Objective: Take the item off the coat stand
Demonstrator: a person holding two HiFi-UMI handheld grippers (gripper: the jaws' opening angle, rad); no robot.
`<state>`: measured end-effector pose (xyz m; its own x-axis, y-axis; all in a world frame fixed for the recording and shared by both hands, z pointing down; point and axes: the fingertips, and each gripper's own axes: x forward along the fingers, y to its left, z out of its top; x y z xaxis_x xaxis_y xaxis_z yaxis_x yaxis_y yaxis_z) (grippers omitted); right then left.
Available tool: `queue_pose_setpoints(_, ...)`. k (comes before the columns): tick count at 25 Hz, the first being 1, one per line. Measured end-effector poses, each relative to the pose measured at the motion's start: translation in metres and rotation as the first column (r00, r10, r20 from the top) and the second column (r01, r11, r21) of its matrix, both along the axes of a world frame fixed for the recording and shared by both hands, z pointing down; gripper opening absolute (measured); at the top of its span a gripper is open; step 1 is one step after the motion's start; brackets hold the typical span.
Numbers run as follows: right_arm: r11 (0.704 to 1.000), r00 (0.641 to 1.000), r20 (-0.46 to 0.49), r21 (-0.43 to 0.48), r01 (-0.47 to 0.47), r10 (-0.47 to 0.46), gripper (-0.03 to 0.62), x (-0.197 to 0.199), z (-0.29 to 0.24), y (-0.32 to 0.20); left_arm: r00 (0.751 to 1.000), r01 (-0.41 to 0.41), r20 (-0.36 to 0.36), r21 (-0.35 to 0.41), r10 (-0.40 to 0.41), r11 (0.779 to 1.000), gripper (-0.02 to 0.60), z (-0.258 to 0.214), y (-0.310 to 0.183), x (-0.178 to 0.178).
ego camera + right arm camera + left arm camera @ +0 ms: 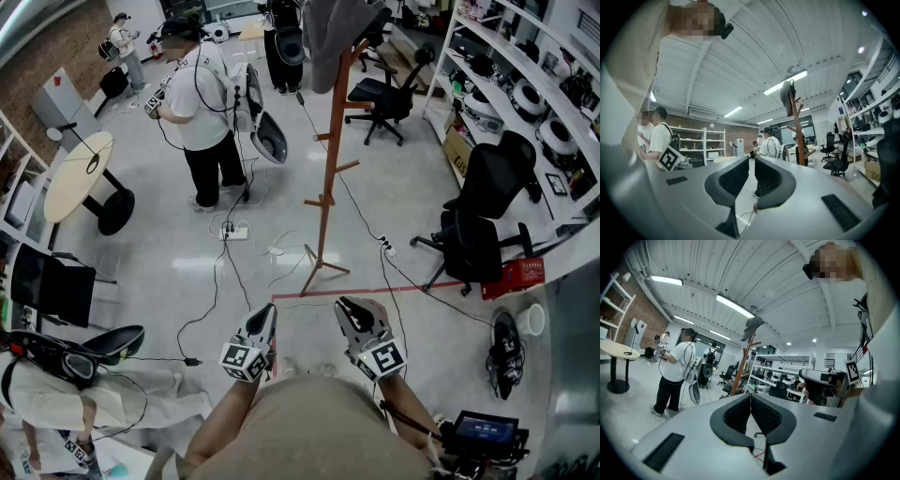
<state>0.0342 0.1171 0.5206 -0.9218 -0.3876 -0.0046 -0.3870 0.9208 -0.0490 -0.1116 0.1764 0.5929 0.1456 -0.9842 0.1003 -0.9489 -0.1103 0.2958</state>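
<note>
Grey garment (336, 36): draped over the top of the wooden coat stand (328, 178), upper centre of the head view, well apart from both tongs. Left gripper (269, 309), lower centre: jaws pressed together, empty. Right gripper (345, 306), beside it: jaws narrowly apart, nothing between.

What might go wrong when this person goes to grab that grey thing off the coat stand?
Cables trail in front of the stand: a trip hazard. The grey item hangs at the very top, so a tug might tip the stand. The left gripper is shut and must open first.
</note>
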Motion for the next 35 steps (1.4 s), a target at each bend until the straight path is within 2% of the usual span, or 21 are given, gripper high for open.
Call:
queue_pose_setpoints(6,0.999,1.000,0.021,-0.035,-0.009,0.009,0.049,0.000,-0.005,0.003,1.000,-0.004,0.006,-0.004,0.004,1.000,0.019,0.001,0.001,0.000)
queue_pose_setpoints(10,1.000,1.000,0.022,-0.020,-0.015,0.015,0.049,0.004,-0.002,0.000,1.000,-0.017,0.006,0.000,0.017,1.000,0.019,-0.003,-0.002,0.005)
queue_pose_setpoints(15,0.998,0.996,0.092,-0.070,0.004,0.002,0.051,0.012,-0.013,0.001,1.000,-0.026,0.009,0.015,0.026,1.000,0.020,-0.006,-0.007,0.011)
queue_pose_setpoints(35,0.998,0.995,0.098,-0.059,-0.014,0.020,0.051,0.074,-0.004,-0.003,0.998,-0.004,0.070,0.105,-0.003,0.995,0.023,-0.022,-0.020,0.055)
